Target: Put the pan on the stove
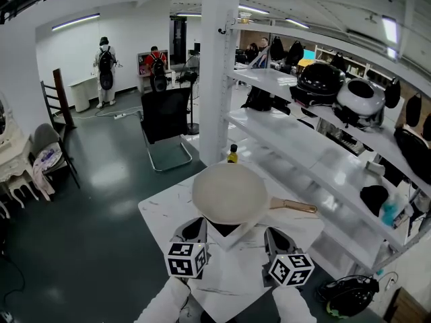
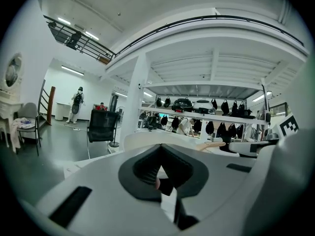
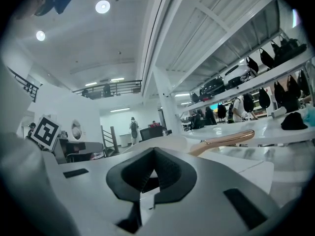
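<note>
A cream pan point(image 1: 230, 192) with a copper-coloured handle point(image 1: 293, 206) pointing right rests on the white marble table point(image 1: 161, 207). A white flat stove point(image 1: 232, 237) shows partly under the pan's near edge. My left gripper point(image 1: 195, 231) sits just short of the pan's near left rim, shut and holding nothing. My right gripper point(image 1: 275, 237) is at the near right, below the handle, also shut with nothing in it. In the left gripper view the pan point(image 2: 157, 139) lies beyond the left gripper point(image 2: 160, 168). The right gripper view shows the handle point(image 3: 226, 137) past the right gripper point(image 3: 152, 173).
A small dark bottle with a yellow label point(image 1: 232, 155) stands behind the pan. White shelving point(image 1: 303, 147) with dark appliances and bags runs along the right, beside a white pillar point(image 1: 219, 66). A black chair point(image 1: 165, 116) stands on the floor beyond the table; people point(image 1: 106, 69) are far back.
</note>
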{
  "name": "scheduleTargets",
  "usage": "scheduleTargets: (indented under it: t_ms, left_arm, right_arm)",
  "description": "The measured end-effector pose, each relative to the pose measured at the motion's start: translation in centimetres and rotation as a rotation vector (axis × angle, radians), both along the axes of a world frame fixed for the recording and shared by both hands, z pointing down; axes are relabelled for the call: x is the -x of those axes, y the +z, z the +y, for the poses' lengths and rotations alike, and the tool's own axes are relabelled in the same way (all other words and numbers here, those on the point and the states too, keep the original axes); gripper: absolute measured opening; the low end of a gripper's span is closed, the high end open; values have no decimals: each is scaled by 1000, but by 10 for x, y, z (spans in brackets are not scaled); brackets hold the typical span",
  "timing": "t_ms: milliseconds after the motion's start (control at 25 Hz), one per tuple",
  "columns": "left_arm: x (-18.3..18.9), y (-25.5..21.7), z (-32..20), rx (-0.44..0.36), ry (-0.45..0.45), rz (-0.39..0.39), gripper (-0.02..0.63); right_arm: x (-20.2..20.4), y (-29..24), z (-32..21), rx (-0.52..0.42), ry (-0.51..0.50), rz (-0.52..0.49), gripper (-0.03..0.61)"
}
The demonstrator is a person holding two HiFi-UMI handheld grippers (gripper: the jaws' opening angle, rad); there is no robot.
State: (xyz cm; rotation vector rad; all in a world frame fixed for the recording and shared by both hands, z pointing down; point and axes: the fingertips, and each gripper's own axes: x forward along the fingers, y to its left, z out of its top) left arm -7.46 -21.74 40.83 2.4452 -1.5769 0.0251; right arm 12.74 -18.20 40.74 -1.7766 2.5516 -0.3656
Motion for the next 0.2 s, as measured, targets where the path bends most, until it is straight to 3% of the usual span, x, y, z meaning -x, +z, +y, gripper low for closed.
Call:
scheduleTargets:
  t_ms: [200]
  left_arm:
    - [-5, 2, 4, 2, 12, 12, 17]
  right_arm:
    - [-2, 1, 5, -1, 9, 7, 26]
